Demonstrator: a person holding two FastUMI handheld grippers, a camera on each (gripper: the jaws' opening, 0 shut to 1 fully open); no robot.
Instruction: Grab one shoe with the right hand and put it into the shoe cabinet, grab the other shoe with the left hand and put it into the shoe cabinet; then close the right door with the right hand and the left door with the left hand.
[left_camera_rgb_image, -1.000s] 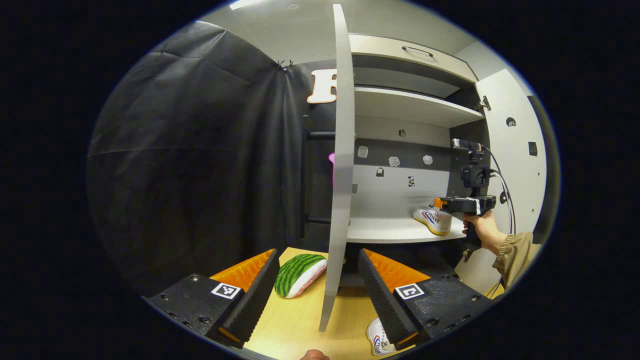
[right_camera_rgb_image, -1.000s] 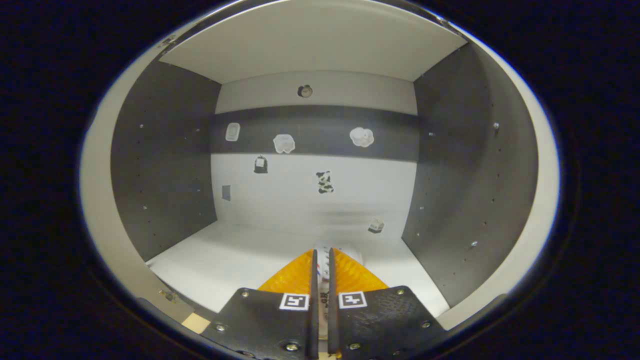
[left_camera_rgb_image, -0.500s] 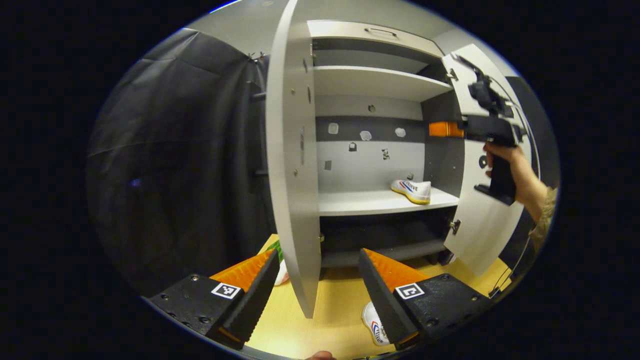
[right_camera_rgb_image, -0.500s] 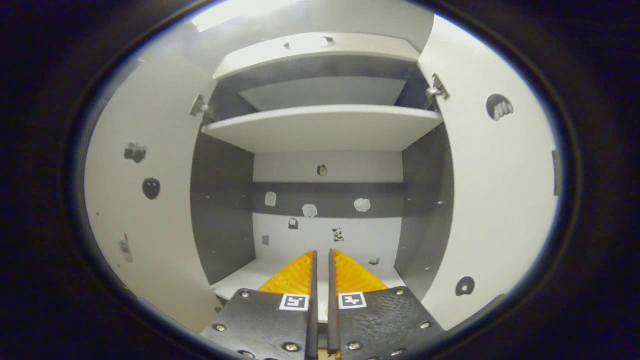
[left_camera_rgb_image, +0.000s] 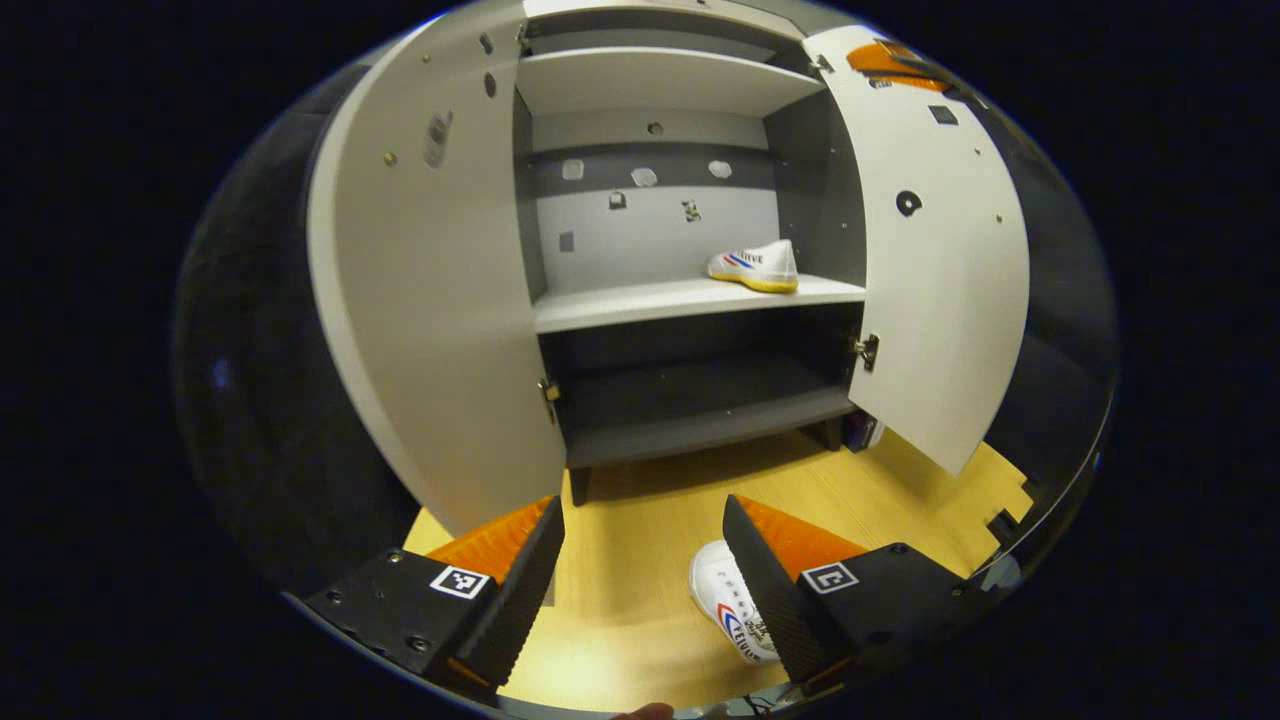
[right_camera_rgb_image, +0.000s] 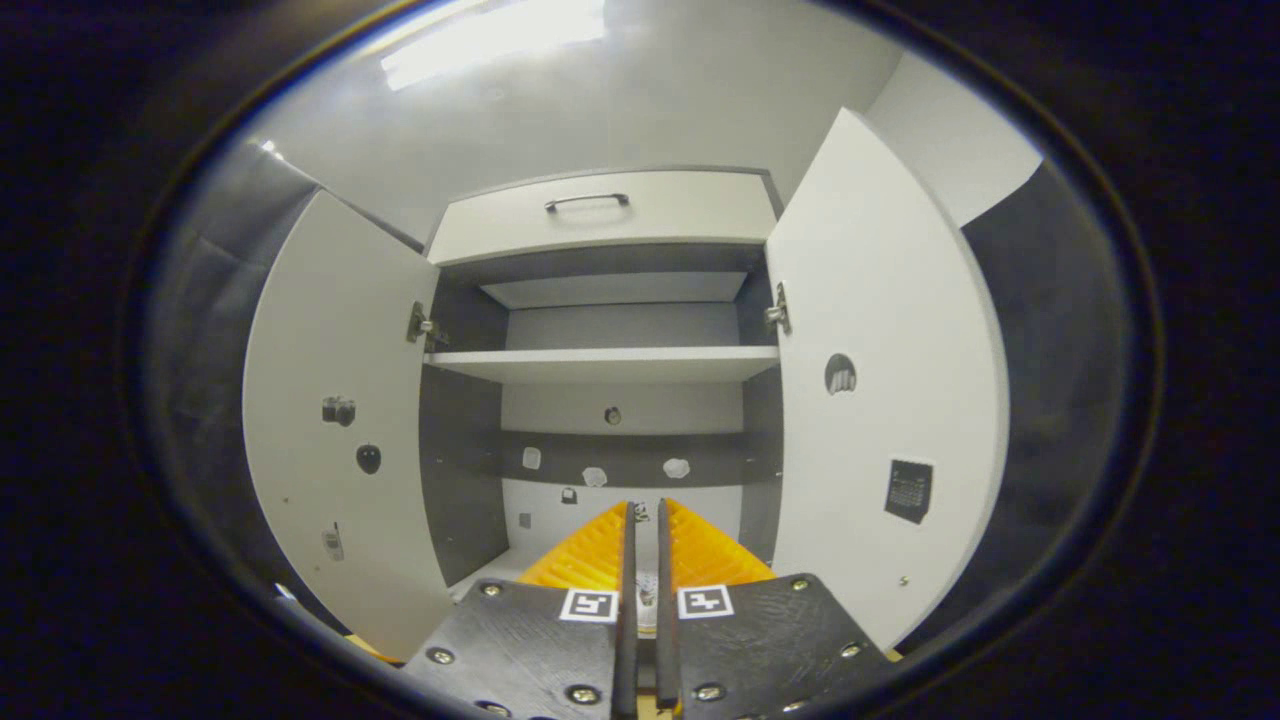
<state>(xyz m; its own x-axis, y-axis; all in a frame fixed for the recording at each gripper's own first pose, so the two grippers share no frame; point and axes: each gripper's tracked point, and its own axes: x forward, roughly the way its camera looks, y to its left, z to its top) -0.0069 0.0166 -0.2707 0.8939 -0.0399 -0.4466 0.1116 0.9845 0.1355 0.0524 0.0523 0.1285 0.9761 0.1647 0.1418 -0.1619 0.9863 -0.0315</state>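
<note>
One white shoe (left_camera_rgb_image: 755, 267) with a yellow sole rests at the right end of the cabinet's pale middle shelf (left_camera_rgb_image: 640, 302). The other white shoe (left_camera_rgb_image: 728, 608) lies on the wooden floor, partly behind one finger of my left gripper (left_camera_rgb_image: 640, 545), which is open, empty and low in front of the cabinet. Both doors stand open: the left door (left_camera_rgb_image: 430, 300) and the right door (left_camera_rgb_image: 940, 280). My right gripper (right_camera_rgb_image: 641, 512) is shut on nothing, well back from the cabinet and facing its opening between the left door (right_camera_rgb_image: 330, 450) and the right door (right_camera_rgb_image: 880, 400).
A dark lower shelf (left_camera_rgb_image: 700, 400) sits under the pale one, just above the wooden floor (left_camera_rgb_image: 640, 490). A drawer with a handle (right_camera_rgb_image: 600, 215) tops the cabinet, over an upper shelf (right_camera_rgb_image: 610, 365). Black cloth walls flank the cabinet.
My right gripper pulled back out of the cabinet and rose, leaving the shoe on the shelf. The left gripper swung round the left door to face the opening, nearer the floor shoe.
</note>
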